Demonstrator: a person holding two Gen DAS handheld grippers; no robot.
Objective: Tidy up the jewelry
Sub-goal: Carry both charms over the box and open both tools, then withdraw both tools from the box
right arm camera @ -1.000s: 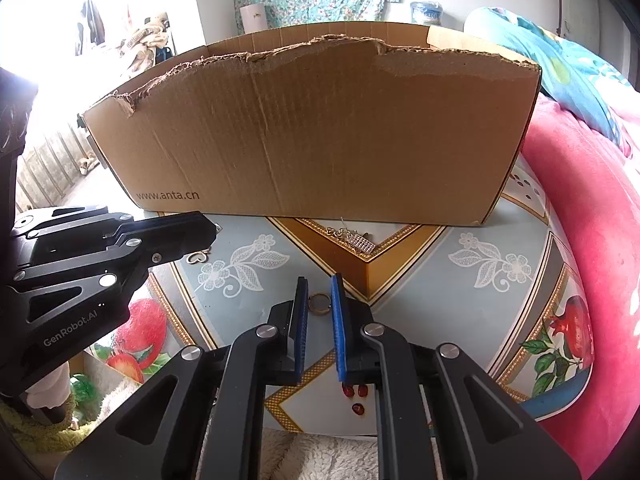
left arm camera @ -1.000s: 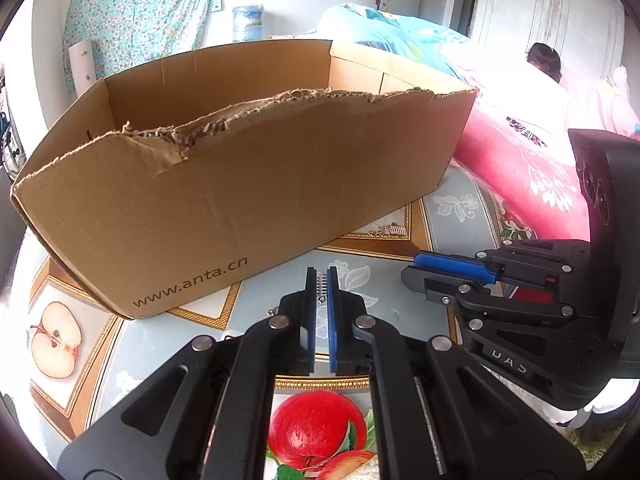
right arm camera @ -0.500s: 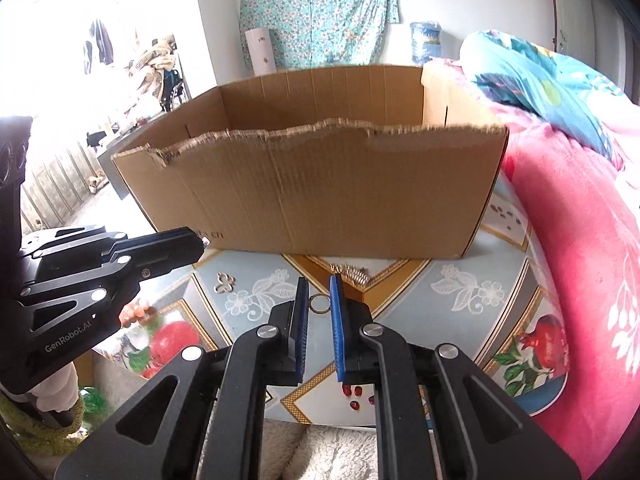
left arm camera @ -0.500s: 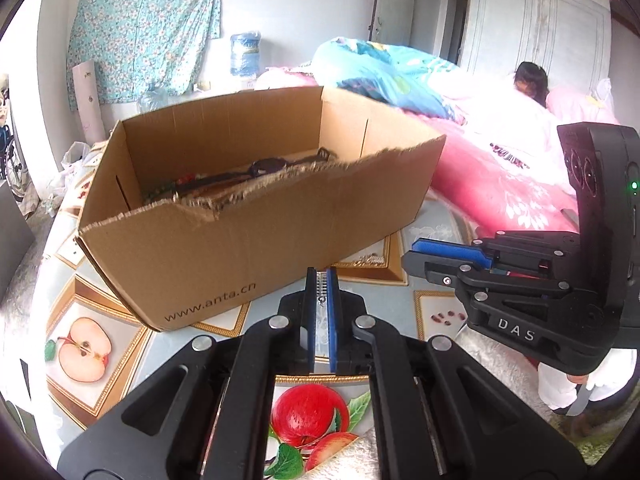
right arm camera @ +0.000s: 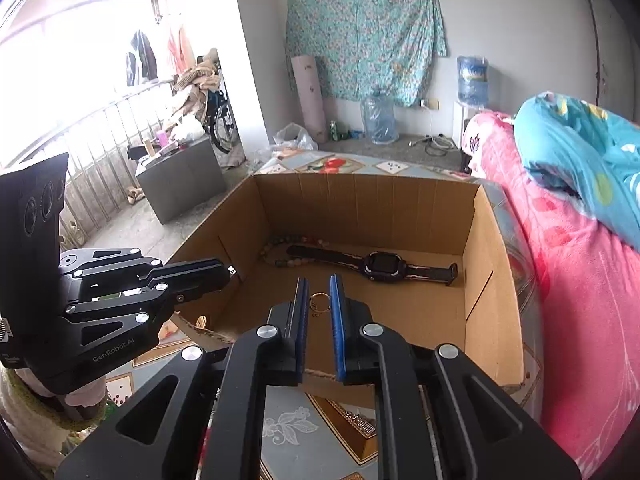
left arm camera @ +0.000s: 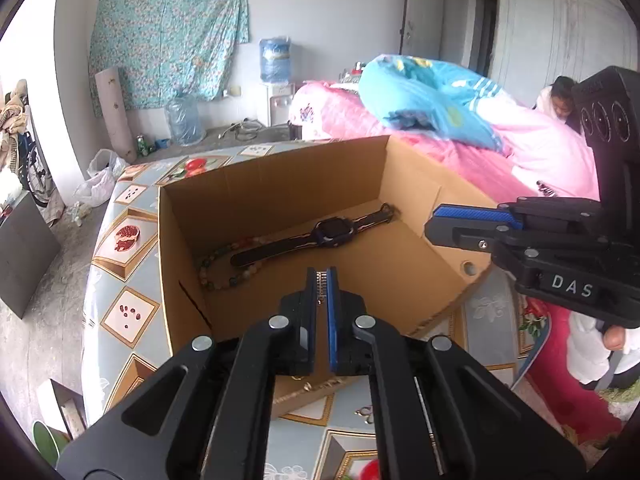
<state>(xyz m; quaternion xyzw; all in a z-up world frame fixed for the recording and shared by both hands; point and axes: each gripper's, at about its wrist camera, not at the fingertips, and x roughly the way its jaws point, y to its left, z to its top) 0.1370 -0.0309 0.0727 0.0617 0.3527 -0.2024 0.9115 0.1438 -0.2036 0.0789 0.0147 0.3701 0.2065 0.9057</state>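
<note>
Ring (right arm camera: 319, 302): pinched between the right gripper (right arm camera: 319, 308) pads, above the cardboard box (right arm camera: 496, 280).
Small silver piece (left arm camera: 321, 287): clamped in the left gripper (left arm camera: 321, 292), over the same box.
Watch (right arm camera: 380, 266): on the box floor beyond both claws.
Bead bracelet (left arm camera: 218, 270): beside the strap's end.
Table (left arm camera: 120, 264): under the box.

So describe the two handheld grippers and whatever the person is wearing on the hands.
Both grippers are black, angular plastic with silver screws and cut-out slots. The left gripper has flat jaws, one faced blue; its side reads "GenRobot.AI". The right gripper matches and is marked "DAS", with three round lenses on its block. A white sleeve shows beneath it.
</note>
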